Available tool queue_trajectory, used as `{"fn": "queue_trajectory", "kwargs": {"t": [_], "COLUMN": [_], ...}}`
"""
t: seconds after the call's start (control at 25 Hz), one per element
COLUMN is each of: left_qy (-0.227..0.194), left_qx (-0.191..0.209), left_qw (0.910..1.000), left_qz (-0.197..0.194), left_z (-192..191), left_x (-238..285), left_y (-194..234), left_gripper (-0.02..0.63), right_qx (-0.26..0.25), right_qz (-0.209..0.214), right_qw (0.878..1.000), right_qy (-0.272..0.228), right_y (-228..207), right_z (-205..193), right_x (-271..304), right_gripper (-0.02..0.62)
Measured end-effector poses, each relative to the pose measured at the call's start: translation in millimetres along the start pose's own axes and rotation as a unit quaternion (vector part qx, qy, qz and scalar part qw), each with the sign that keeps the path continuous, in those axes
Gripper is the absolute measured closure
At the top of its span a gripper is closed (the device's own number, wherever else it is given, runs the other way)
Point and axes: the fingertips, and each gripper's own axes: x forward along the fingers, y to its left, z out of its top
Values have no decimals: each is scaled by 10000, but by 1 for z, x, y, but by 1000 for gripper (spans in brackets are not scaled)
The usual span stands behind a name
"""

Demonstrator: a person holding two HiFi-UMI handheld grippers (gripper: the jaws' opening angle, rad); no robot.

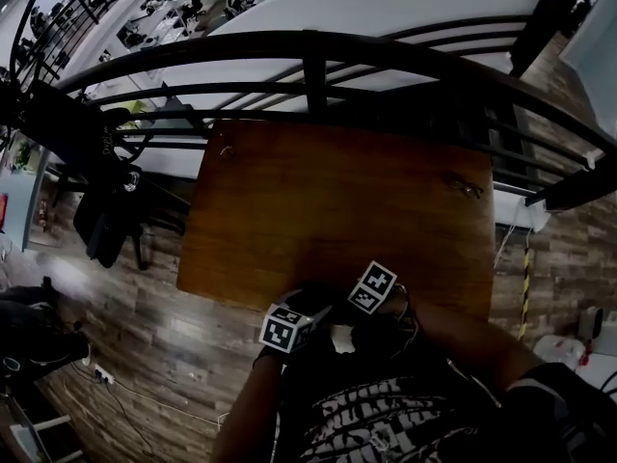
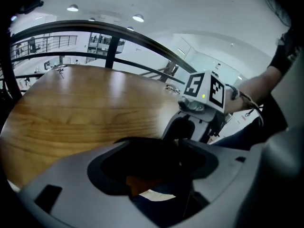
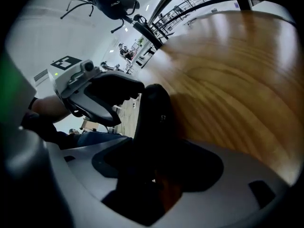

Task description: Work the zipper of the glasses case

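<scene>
Backing onto black railing, wooden table stands on plank floor

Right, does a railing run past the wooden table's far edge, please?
Yes, the head view shows a dark curved railing just beyond the far edge of the wooden table.

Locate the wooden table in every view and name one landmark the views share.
Head view: the wooden table fills the centre.
Left gripper view: left and centre.
Right gripper view: upper right.
Shared landmark: the curved black railing beyond its far edge.
</scene>
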Motion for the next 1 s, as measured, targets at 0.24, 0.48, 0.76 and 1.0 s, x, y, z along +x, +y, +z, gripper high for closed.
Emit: {"fn": "queue_trajectory", "kwargs": {"t": [0.24, 0.48, 0.76, 1.0], "left_qy": [-119, -155, 213, 343], "left_qx": [-302, 151, 1231, 1740], "left_qw": [9995, 9997, 9922, 9840], "left_qz": [39, 140, 18, -178], "left_z": [1, 15, 24, 20], "left_x": [-9, -21, -8, 6], "left_y": [3, 0, -13, -18], "left_gripper": [282, 282, 282, 282], "right_qx": [55, 1883, 3835, 3888], "right_qz": [-365, -1194, -320, 621], "right_qw": [9992, 9549, 8662, 8601], "right_qy": [-165, -1959, -3189, -3244], "right_y": [2, -59, -65, -33], "right_z": [10, 30, 32, 40], "right_x": [0, -66, -69, -55], "right_gripper": [354, 356, 354, 356]}}
